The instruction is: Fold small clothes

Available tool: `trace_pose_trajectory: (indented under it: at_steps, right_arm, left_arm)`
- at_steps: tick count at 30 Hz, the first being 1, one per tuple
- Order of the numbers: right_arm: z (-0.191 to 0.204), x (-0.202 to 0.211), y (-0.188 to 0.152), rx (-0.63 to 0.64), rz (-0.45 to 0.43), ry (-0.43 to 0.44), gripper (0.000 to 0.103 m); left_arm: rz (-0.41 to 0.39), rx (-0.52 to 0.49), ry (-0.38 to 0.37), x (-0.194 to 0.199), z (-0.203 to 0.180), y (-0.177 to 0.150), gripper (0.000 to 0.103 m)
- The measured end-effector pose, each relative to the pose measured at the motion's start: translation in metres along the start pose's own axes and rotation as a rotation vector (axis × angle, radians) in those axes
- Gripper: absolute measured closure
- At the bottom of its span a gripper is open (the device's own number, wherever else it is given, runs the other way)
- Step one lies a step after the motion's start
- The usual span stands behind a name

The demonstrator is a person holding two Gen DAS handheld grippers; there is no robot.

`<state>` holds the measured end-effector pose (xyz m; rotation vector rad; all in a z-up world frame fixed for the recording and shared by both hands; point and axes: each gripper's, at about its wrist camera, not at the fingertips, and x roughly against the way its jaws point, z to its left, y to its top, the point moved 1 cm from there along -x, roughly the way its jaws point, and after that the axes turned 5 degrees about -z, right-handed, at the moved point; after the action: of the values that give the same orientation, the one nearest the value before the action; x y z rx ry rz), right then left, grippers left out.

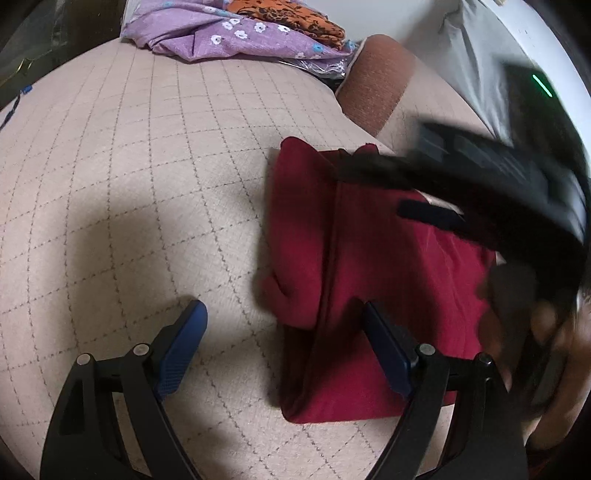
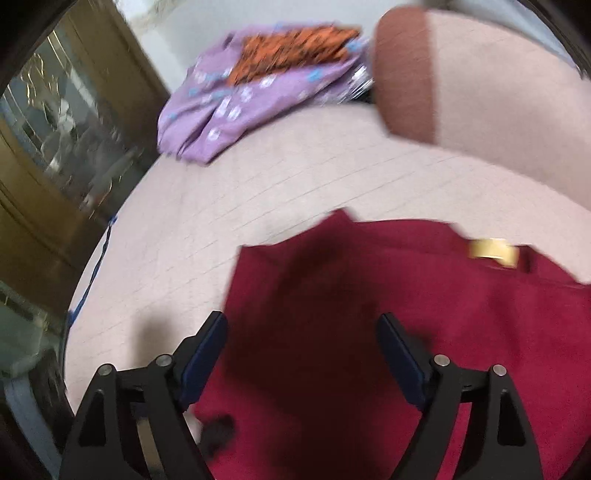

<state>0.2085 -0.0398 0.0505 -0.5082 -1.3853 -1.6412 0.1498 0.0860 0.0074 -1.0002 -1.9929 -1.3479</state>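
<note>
- The left gripper (image 1: 284, 332) sits nearest the lens in the left wrist view, jaws spread wide with nothing between them; one blue-padded finger hangs over the bare bed cover (image 1: 129, 184), the other over the near left part of the red garment (image 1: 369, 288).
- The red garment lies partly folded on the cover, toward its right side, with a long seam or crease running from far to near.
- The right gripper (image 2: 303, 350) is above the red garment (image 2: 406, 314), jaws also wide apart and gripping nothing; this view is blurred.
- A small yellow label (image 2: 493, 251) shows near the garment's far edge.
- At the far edge of the cover lies a heap of purple flowered cloth (image 1: 229, 37) with an orange patterned cloth (image 1: 291, 18) on top.
- A brown-ended cushion (image 1: 376, 81) lies near the far right corner, beside the heap.
</note>
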Motion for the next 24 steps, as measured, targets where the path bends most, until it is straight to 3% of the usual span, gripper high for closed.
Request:
trace_pose_trajectory:
  at_steps: [5,9,10,11,12,13,14,17,20,22,24]
  right_arm:
    - [0.034,-0.044,0.011,0.094,0.106,-0.075,0.011]
    - [0.037,-0.063,0.009,0.167,0.165,-0.118,0.014]
    - [0.036,-0.062,0.009,0.179,0.155,-0.118,0.023]
    - [0.033,-0.059,0.007,0.19,0.147,-0.125,0.042]
    - [0.03,-0.054,0.007,0.199,0.13,-0.142,0.053]
    - [0.025,-0.047,0.007,0.195,0.108,-0.144,0.075]
    - [0.02,-0.04,0.007,0.181,0.09,-0.125,0.088]
    - [-0.001,-0.02,0.008,0.102,0.055,-0.031,0.092]
    - [-0.012,-0.014,0.005,0.054,0.051,0.008,0.092]
    - [-0.014,-0.013,0.004,0.036,0.047,0.028,0.084]
    - [-0.015,-0.012,0.005,0.011,0.046,0.046,0.065]
  left_arm:
    - [-0.023,0.021,0.014,-0.002,0.006,-0.003,0.017]
    - [-0.023,0.032,0.011,-0.006,0.005,-0.004,0.014]
    - [-0.025,0.023,0.014,-0.008,0.003,-0.003,0.012]
    - [-0.029,0.009,0.02,-0.009,0.0,-0.004,0.012]
    - [-0.036,-0.006,0.027,-0.01,-0.003,-0.004,0.01]
    - [-0.04,-0.012,0.029,-0.011,-0.005,-0.003,0.009]
    - [-0.048,-0.014,0.029,-0.012,-0.006,-0.002,0.008]
    - [-0.078,0.0,0.012,-0.018,-0.007,0.002,0.008]
    - [-0.1,0.005,-0.077,-0.02,-0.006,0.005,0.011]
    - [-0.088,0.012,-0.152,-0.023,-0.005,0.008,0.04]
    - [-0.078,0.038,-0.177,-0.023,-0.001,0.009,0.05]
